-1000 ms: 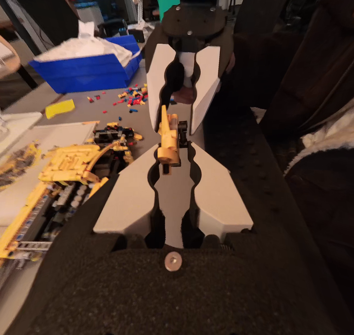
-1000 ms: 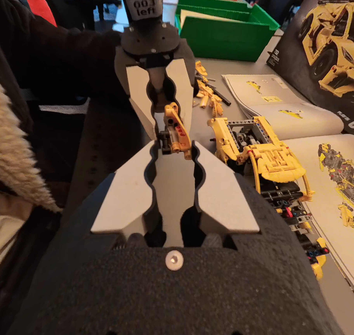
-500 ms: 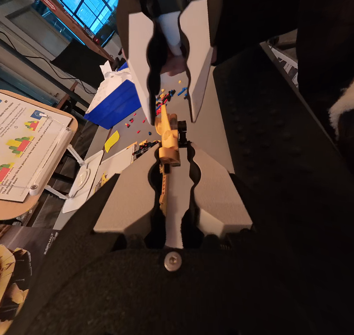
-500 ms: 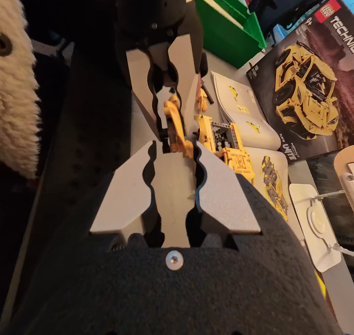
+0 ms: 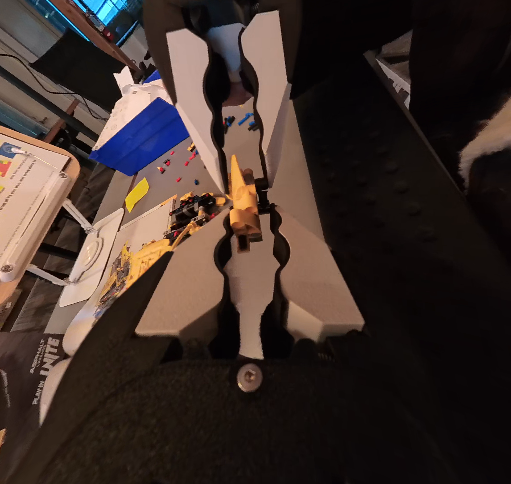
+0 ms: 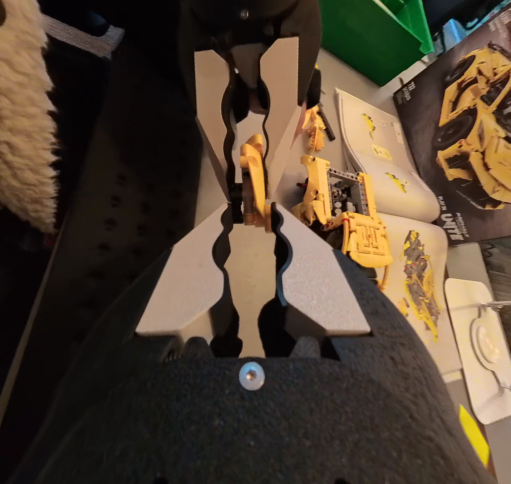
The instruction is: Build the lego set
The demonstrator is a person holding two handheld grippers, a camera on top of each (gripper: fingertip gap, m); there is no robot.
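Both grippers have tipped further over since a second ago, so the table now runs steeply up both views, and the yellow part has stayed pinched between them. From the left wrist view, the left gripper (image 5: 250, 216) has its jaws clamped on the near end of the yellow part (image 5: 243, 202); the right gripper (image 5: 244, 186) comes in from 12 o'clock, tips closed on the far end, one tip against a black pin (image 5: 261, 186). In the right wrist view the right gripper (image 6: 249, 208) meets the left gripper (image 6: 247, 191) tip to tip, the part (image 6: 253, 177) held clear above the table (image 6: 293, 177). At 3 o'clock of the tips sits the half-built car (image 6: 348, 208) on the open manual (image 6: 387, 166), the box (image 6: 470, 111) beyond at 2 o'clock, and a green bin (image 6: 367, 25) at 1 o'clock. From the left wrist view, a blue bin (image 5: 141, 139) lies at 10 o'clock, with loose small pieces (image 5: 179, 166) just beside it.
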